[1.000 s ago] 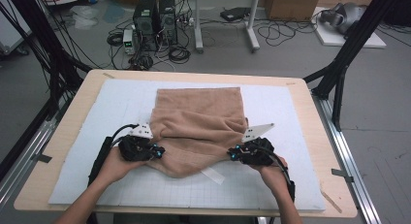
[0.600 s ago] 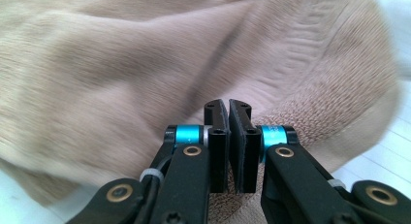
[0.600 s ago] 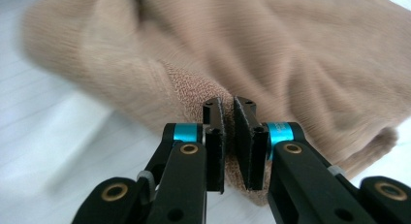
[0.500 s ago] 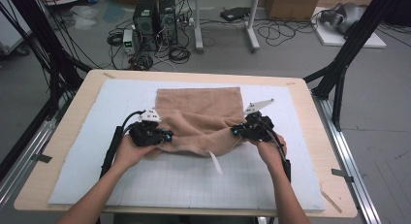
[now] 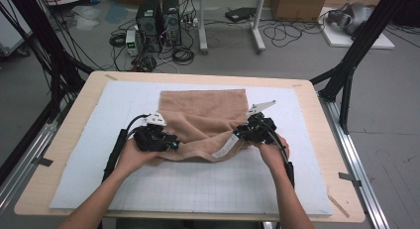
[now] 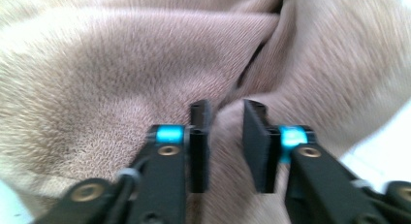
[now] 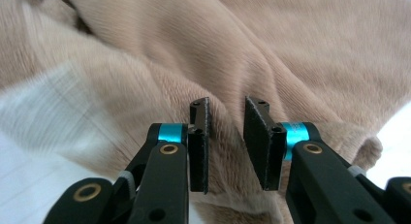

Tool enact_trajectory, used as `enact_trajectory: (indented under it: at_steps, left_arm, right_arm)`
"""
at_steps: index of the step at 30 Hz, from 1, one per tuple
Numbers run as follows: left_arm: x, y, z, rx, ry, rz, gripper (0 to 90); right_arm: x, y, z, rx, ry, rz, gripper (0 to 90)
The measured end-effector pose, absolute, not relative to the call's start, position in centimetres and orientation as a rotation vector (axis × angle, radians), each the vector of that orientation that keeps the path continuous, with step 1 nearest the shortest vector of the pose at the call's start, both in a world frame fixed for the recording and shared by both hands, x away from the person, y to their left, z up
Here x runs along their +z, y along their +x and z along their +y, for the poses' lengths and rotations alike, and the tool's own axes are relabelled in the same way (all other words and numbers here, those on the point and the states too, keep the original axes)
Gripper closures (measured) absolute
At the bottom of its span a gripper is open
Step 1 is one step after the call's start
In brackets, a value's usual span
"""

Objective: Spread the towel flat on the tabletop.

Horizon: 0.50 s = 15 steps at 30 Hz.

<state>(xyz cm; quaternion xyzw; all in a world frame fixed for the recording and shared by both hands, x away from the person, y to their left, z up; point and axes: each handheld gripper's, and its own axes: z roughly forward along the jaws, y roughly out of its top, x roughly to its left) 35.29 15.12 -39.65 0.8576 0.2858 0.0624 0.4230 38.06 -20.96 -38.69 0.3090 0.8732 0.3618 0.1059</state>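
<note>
High view: soft tan plush towel (image 5: pixel 205 117) lies folded on the white gridded mat (image 5: pixel 198 182) of the pale wooden table (image 5: pixel 64 154). My left gripper (image 5: pixel 171 142) and right gripper (image 5: pixel 238 135) sit at its near folded edge; a white care label (image 5: pixel 224 147) pokes out, its writing unreadable.

Left gripper view: my jaws have just been opening, pads parted, a towel fold (image 6: pixel 225 132) between them, unpinched.

Right gripper view: same, released over the towel (image 7: pixel 225 122).

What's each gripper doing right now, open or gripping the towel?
Left gripper: jaws just opened, apart, brown towel between them, not pressed.
Right gripper: jaws just opened too, apart over a towel fold, no grip.
</note>
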Motion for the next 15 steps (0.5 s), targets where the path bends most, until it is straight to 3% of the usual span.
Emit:
enact_trajectory:
  at_steps: [7,15]
  left_arm:
    - [-39.6,35.2,16.2,0.192,2.17,0.735,67.3]
    - [-42.5,35.5,16.7,0.201,2.308,0.756,66.9]
  right_arm:
    - [-37.5,34.7,-20.4,1.157,0.79,2.598,71.2]
    - [-41.6,34.1,-19.4,1.038,0.806,2.722,65.4]
